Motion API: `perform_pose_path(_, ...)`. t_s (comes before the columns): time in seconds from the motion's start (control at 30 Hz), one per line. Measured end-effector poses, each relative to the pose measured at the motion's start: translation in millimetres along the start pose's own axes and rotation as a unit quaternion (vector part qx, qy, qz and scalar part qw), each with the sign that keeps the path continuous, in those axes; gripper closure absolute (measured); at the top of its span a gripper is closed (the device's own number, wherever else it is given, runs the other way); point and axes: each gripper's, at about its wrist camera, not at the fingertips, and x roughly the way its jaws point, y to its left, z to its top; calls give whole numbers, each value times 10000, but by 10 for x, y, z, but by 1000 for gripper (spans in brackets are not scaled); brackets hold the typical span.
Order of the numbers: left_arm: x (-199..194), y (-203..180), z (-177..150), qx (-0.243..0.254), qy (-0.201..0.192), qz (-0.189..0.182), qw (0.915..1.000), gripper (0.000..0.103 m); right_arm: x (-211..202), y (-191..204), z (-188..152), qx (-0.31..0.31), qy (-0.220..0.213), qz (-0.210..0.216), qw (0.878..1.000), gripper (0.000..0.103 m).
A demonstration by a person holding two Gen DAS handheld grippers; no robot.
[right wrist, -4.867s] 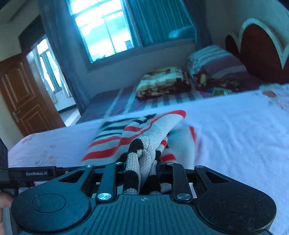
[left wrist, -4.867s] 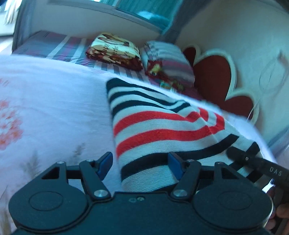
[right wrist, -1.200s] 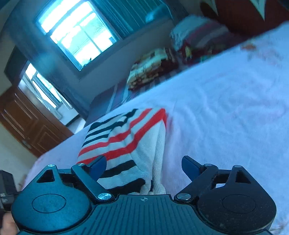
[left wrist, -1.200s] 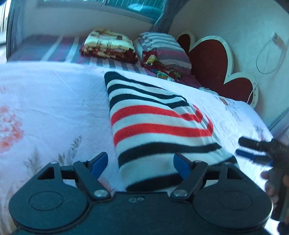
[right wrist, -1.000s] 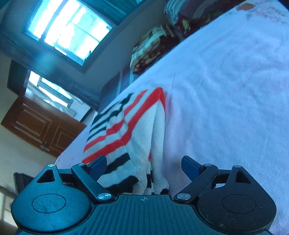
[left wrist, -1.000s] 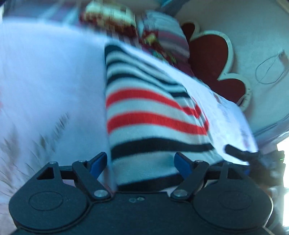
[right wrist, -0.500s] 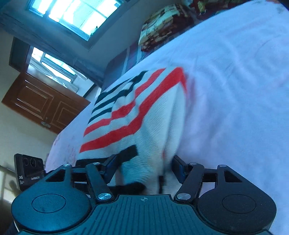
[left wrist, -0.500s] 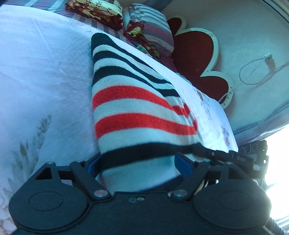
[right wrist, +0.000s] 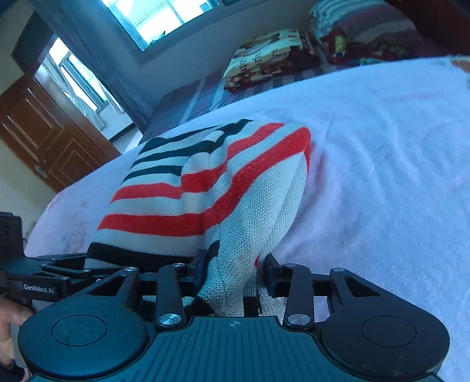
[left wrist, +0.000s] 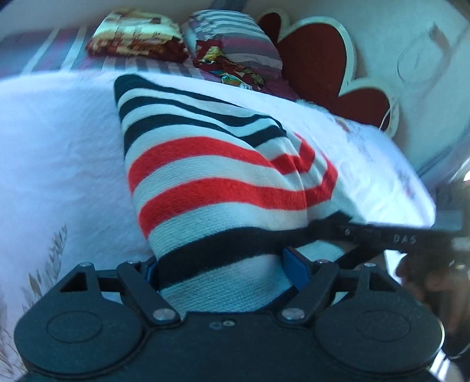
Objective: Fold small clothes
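A knit garment with white, red and black stripes (left wrist: 211, 176) lies folded lengthwise on the white bedspread (left wrist: 58, 152). My left gripper (left wrist: 223, 264) is shut on its near hem, with the cloth bunched between the blue pads. My right gripper (right wrist: 235, 267) is shut on the other near corner of the same garment (right wrist: 211, 191), and the near end is raised off the bed. The right gripper's arm (left wrist: 390, 235) shows at the right of the left wrist view. The left gripper (right wrist: 38, 282) shows at the left of the right wrist view.
Folded blankets (left wrist: 138, 38) and striped pillows (left wrist: 235, 44) lie at the far end of the bed by a red heart-shaped headboard (left wrist: 317, 55). A window (right wrist: 164, 17) and a wooden door (right wrist: 35, 132) are beyond the bed. The bedspread (right wrist: 382, 164) stretches right of the garment.
Both grippers were open beside the garment's near end a second ago. They moved in and closed on the hem, and the near end has risen off the bed.
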Motion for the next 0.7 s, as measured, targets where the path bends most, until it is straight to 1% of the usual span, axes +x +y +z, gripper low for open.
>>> perform_pose_path(0.03,-1,-10,0,37,-32,41,10000,30,14,40,-18,-71,-28,-84,9999,65)
perform_pose_path(0.07,-16,-32,-3,118,-83,93,9999,37,24,64,-27,-91,-42,-145,9998,65)
perform_pose_path(0.13,-74,-88,-19,291,-198,139,9993,46,46,92,-43,-132,-41,-225,9997,65)
perform_pose_path(0.23,-94,-150,-35,506,-214,235,9982,47,102,125,-55,-134,-48,-269,9995,65)
perform_pose_path(0.3,-110,-136,-38,493,-234,213,9983,47,174,207,3,-219,-64,-323,9992,66)
perform_pose_path(0.43,-149,-133,-58,522,-297,187,9980,50,120,378,-23,-529,-279,-483,9970,69)
perform_pose_path(0.53,-201,-162,-88,548,-346,154,9978,51,89,547,-42,-809,-391,-634,9939,70)
perform_pose_path(0.7,-359,-144,-117,592,-423,40,9973,51,31,824,-58,-1023,-549,-721,9906,70)
